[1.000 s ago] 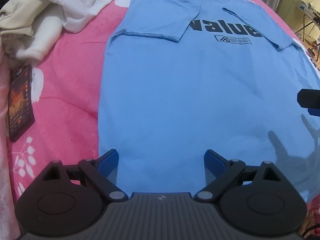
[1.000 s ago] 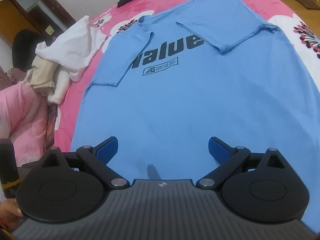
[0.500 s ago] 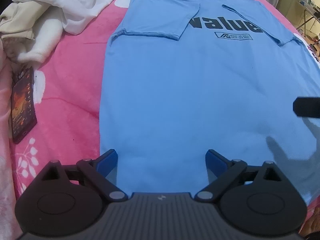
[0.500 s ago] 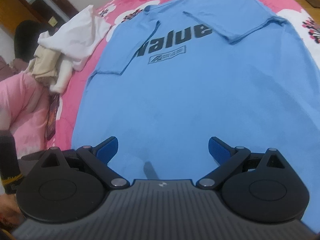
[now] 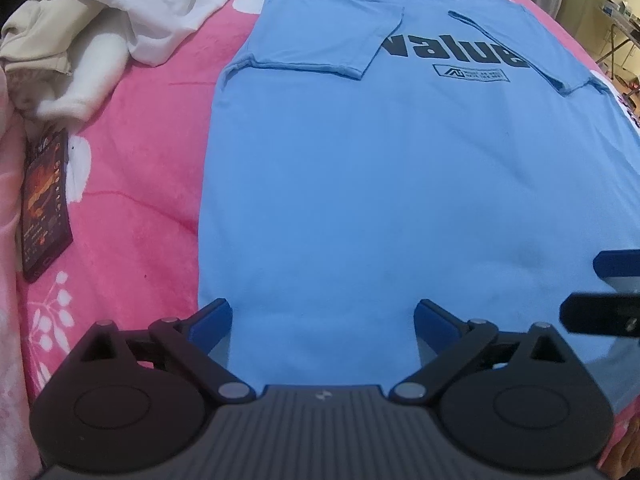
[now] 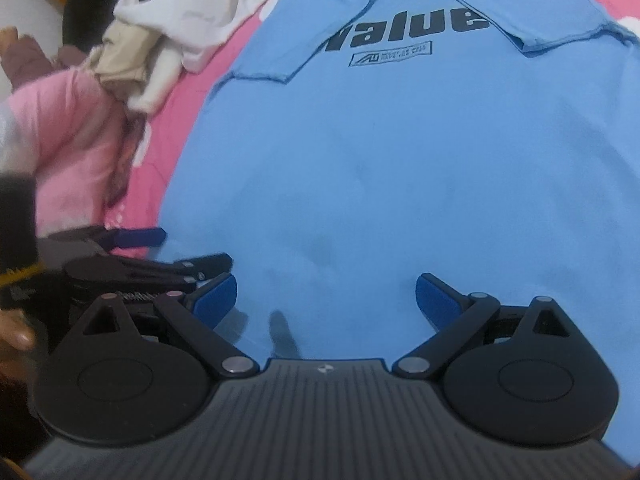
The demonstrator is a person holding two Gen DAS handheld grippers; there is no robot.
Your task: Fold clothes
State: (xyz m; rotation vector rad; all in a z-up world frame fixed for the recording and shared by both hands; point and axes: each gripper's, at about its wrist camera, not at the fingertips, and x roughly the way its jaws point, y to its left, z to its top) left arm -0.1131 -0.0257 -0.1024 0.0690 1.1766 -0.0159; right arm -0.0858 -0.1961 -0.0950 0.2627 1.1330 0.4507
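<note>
Blue T-shirt (image 5: pixel 400 184): lying flat, print side up, on the pink floral blanket (image 5: pixel 132 200), both sleeves folded inward over the chest.
Left gripper (image 5: pixel 322 316): hovering over the shirt's bottom hem, jaws spread wide, gripping nothing.
Right gripper (image 6: pixel 325 296): also hanging over the hem, jaws gaping, empty.
White and beige clothes (image 5: pixel 100 28): sitting heaped on the blanket beside the shirt's left shoulder.
Dark card (image 5: pixel 44 204): lying near the blanket's left edge.

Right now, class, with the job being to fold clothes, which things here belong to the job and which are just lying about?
Belongs to the job:
blue T-shirt, spread flat, sleeves folded in
left gripper, open
right gripper, open

Just lying about:
white garment
beige garment
dark booklet
pink blanket underneath
</note>
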